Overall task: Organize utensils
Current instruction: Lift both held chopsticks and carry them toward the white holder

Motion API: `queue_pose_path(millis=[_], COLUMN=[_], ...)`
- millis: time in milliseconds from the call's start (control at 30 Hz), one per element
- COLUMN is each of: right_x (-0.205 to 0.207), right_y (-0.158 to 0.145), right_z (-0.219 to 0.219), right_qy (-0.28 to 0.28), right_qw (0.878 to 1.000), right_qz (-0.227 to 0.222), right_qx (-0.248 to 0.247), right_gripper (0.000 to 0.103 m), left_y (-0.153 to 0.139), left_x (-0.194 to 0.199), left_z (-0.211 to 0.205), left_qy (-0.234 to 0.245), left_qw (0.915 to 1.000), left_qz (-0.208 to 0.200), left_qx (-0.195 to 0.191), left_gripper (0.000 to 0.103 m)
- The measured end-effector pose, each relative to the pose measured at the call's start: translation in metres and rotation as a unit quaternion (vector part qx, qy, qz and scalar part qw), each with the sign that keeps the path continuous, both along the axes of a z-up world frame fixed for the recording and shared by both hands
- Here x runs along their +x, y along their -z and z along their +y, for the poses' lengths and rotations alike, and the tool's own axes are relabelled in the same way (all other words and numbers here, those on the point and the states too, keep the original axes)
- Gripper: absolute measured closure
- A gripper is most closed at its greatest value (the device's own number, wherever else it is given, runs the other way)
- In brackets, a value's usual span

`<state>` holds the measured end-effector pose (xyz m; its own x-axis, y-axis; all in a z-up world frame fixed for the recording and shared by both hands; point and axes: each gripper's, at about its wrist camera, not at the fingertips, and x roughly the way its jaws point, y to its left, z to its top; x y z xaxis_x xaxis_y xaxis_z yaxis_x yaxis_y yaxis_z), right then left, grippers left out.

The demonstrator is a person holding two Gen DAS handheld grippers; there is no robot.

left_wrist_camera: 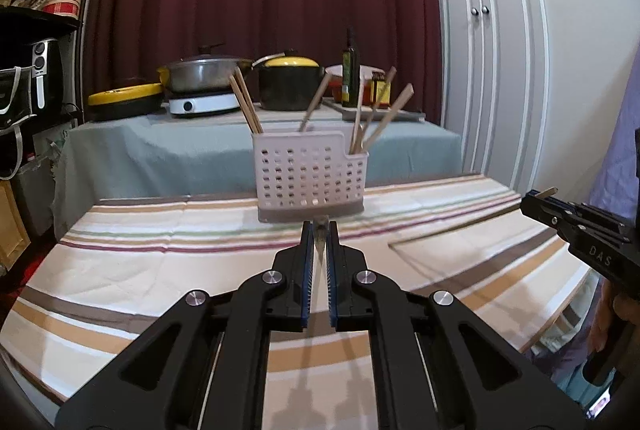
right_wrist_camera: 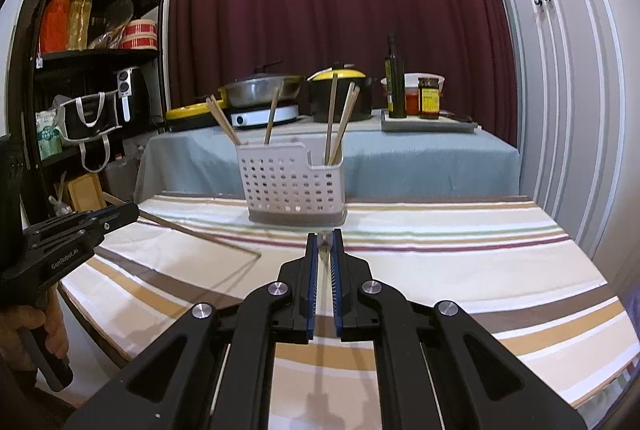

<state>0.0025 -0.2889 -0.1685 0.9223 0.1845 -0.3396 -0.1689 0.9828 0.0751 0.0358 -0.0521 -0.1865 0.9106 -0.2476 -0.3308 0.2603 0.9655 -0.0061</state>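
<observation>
Striped counter [left_wrist_camera: 160, 270]: caddy [left_wrist_camera: 310, 176] center frame, holds several chopsticks [left_wrist_camera: 246, 102]. Left gripper [left_wrist_camera: 320, 230] and right gripper [right_wrist_camera: 325, 238] each clamped narrow on one chopstick, both left to drop in.

Both views are evenly and fairly brightly lit by soft indoor light from above. The fingers [left_wrist_camera: 308, 262] throw faint, blurred shadows onto the striped cloth [left_wrist_camera: 140, 270] at the bottom centre of each frame. Strong fisheye bending curves the cupboard doors [right_wrist_camera: 560, 70] on the right and the shelf [right_wrist_camera: 100, 54] on the left, and the corners fall to black. The white basket [left_wrist_camera: 310, 174] looks slightly soft. Small glints sit on the metal screws.
</observation>
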Motion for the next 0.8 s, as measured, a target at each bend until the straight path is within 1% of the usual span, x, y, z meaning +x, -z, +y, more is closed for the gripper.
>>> queue_pose_path(millis=[200,433,800], right_x=[-0.001,0.003,0.017], right_y=[-0.012,-0.016,-0.026], right_z=[-0.001,0.0,0.001], right_qy=[0.001,0.0,0.0], right_qw=[1.0,1.0,1.0], right_qz=[-0.01,-0.007,-0.004], right_qx=[0.003,0.001,-0.003], right_gripper=[0.096,0.096,0.096], left_y=[-0.018,-0.033,-0.039], left_x=[0.001,0.005,0.013], left_z=[0.009,0.019,0.029], left_qy=[-0.014,-0.032,-0.052], left_qw=[0.9999,0.9994,0.9986], left_qz=[-0.006,-0.004,-0.002], left_qx=[-0.007,-0.008,-0.004], left_gripper=[0.096,0.096,0.096])
